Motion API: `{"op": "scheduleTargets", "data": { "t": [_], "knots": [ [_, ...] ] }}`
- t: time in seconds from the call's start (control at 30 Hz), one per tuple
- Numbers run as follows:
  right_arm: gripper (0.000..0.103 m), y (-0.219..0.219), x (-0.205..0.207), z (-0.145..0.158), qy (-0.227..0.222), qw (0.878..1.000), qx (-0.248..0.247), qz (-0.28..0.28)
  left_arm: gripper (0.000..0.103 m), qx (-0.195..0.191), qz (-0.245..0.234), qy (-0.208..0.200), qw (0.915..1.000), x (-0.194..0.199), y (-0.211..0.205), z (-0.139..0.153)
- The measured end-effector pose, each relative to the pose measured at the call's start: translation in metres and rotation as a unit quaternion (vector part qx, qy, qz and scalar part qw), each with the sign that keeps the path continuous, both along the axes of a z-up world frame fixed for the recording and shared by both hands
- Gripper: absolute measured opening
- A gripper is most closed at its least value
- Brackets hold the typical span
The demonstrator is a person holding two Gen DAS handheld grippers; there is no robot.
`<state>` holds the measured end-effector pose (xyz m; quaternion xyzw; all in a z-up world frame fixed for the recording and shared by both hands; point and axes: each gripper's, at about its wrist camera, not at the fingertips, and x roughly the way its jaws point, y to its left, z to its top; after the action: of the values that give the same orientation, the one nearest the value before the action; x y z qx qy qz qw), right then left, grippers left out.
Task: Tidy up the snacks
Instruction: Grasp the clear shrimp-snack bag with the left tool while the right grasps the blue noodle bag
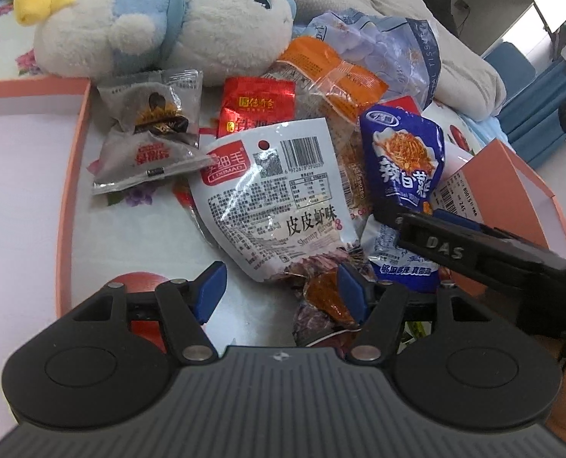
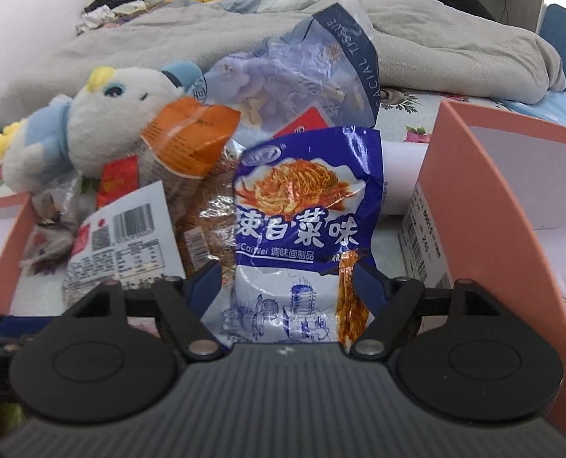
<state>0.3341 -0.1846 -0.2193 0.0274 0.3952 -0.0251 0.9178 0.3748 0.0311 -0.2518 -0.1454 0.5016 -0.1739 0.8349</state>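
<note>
progress: early, snack pile [image 1: 283, 175] unsorted between pink boxes [image 1: 512, 191] | left gripper [image 1: 279, 294]: wide, empty | right gripper [image 2: 287, 286]: wide around blue packet [image 2: 302, 206] (grip unclear)

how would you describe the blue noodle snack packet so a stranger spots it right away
Start at the white plush toy lying behind the snack pile. In front of it, nearest the pink box, the blue noodle packet stands upright. It alone is deep blue, picturing orange noodles above white characters.
</note>
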Motion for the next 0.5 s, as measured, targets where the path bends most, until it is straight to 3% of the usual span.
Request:
{"op": "scheduleTargets", "data": {
  "t": [0.3, 0.4, 0.5],
  "knots": [
    [0.075, -0.004, 0.005, -0.015, 0.012, 1.0, 0.018, -0.003, 0.069, -0.024, -0.002, 0.006, 0.9997, 0.004, -0.004, -0.004],
    [0.065, -0.004, 0.003, -0.013, 0.012, 1.0, 0.021, -0.004, 0.068, -0.019, -0.006, 0.001, 0.9998, 0.004, -0.01, -0.004],
    [0.056, -0.003, 0.002, -0.01, 0.013, 1.0, 0.013, -0.001, 0.061, -0.01, 0.0, 0.002, 1.0, 0.003, -0.014, -0.004]
  ]
}}
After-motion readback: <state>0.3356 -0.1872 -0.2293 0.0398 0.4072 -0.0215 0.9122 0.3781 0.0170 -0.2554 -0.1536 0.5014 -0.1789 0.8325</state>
